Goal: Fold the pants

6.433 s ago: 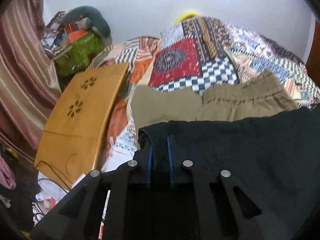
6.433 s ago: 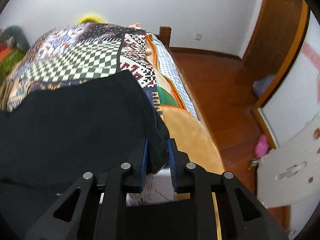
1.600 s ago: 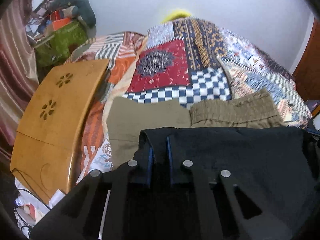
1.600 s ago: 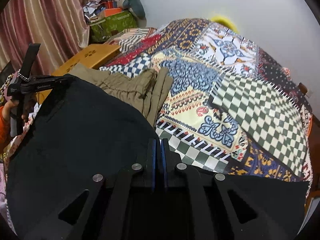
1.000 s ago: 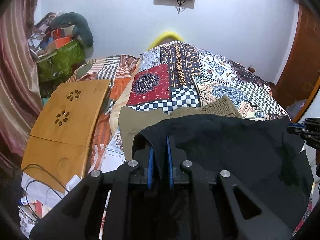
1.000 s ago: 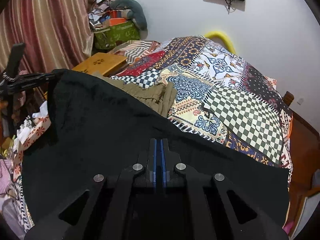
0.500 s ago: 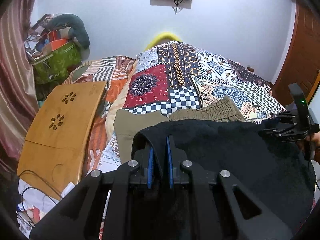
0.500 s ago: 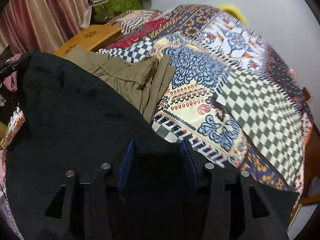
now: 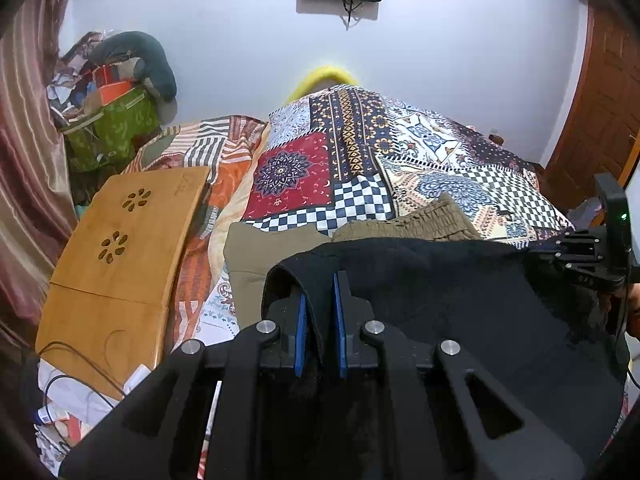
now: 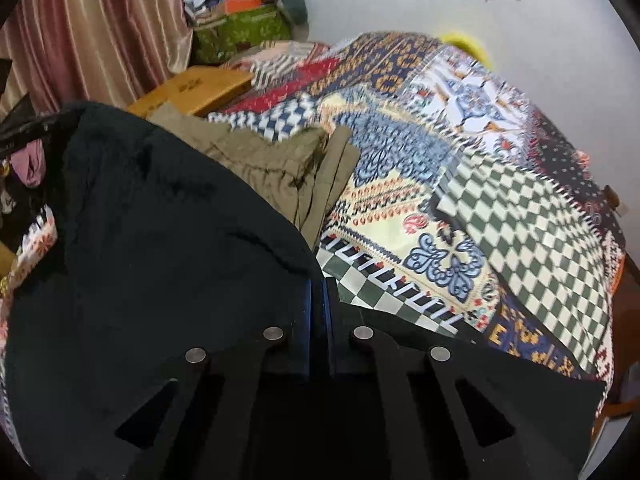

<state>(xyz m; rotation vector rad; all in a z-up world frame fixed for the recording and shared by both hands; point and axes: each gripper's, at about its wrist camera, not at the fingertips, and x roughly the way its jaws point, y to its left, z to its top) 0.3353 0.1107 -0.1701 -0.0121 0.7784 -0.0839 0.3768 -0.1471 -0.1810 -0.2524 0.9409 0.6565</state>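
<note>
- The right gripper is clamping the black pants again after briefly letting go, regripping the edge.
- The left gripper is still pinching its corner, so the fold can proceed over the bed.

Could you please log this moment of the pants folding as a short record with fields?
garment in hand: black pants, stretched between both grippers
left gripper: shut on the pants' edge
right gripper: shut on the pants' edge
surface: patchwork bedspread
already on bed: olive pants, folded, beyond the black pair
beside bed: wooden lap table
</note>
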